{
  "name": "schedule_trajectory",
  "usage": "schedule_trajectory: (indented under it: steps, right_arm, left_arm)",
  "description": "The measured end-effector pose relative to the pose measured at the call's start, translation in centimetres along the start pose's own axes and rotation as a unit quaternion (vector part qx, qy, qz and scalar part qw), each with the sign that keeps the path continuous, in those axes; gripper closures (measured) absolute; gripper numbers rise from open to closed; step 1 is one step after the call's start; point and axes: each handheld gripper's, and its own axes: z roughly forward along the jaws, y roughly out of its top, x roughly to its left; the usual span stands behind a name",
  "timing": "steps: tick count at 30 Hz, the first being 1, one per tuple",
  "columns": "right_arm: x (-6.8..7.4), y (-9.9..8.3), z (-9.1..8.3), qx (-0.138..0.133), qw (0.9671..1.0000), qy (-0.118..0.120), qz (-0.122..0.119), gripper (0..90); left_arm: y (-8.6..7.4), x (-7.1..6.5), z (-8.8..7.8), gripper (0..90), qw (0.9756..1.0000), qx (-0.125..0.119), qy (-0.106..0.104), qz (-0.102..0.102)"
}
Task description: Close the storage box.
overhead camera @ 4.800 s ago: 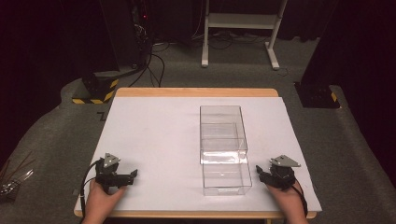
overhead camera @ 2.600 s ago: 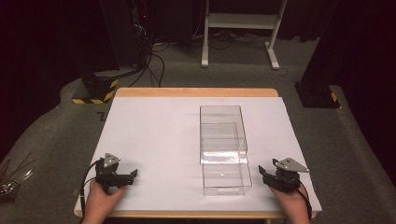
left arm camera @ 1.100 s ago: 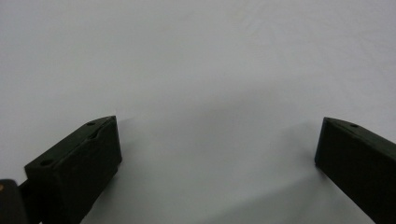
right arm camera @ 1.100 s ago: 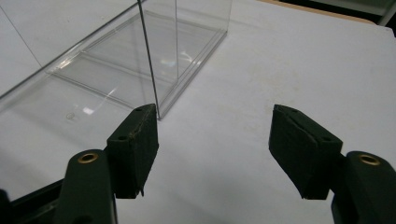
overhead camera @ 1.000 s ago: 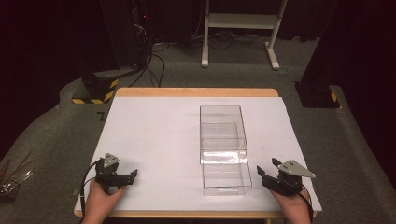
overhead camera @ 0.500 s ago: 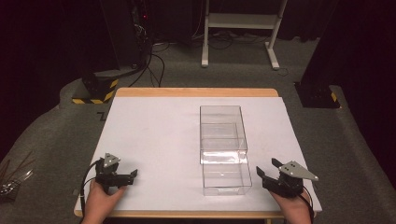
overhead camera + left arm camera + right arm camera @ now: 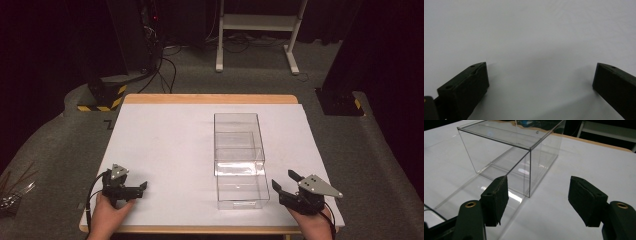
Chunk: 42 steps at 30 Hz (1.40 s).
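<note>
Right tool (image 7: 286, 186) is sitting at the near right edge of the table (image 7: 165, 135), jaws parted with nothing between them, aimed at the near end of the clear box (image 7: 239, 145). In the right gripper view the box's near right corner is standing just ahead of the gap, a little left of centre, and the lower tray part (image 7: 471, 195) is sticking out toward the tool under the left jaw. No contact yet.

Left tool (image 7: 131, 189) is resting low at the near left of the table, well apart from the box, jaws spread wide over bare white surface, gripping nothing.

Box is lying mid-table, slightly right of centre, long axis running away from the person.

Step looks like the approach: right tool is lining up on the pulled-out tray. Next move likely calls for easing forward and left to bracket the tray's thin wall, then clamping gently; clear plastic could slip or skid.
</note>
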Motion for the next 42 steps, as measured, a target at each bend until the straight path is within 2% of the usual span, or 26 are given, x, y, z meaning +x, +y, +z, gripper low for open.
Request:
schedule_trajectory:
  steps: [15,20,30,42]
  right_arm:
    - [1.6,0.6,-1.0,-0.015,0.9995,0.025,-0.007,33.0]
    - [1.9,0.4,-1.3,-0.016,0.9993,0.034,-0.003,33.0]
    - [3.6,0.0,-1.8,-0.015,0.9984,0.051,-0.017,32.7]
    - [3.8,-0.4,-1.4,-0.004,0.9967,0.079,-0.013,32.2]
  left_arm:
    - [0.0,0.0,0.0,0.6,1.0,0.0,0.0,0.0]
    - [0.0,0.0,0.0,0.6,1.0,0.0,0.0,0.0]
    - [0.0,0.0,0.0,0.6,1.0,0.0,-0.001,-0.001]
    - [0.0,0.0,0.0,0.6,1.0,0.0,0.0,-0.001]
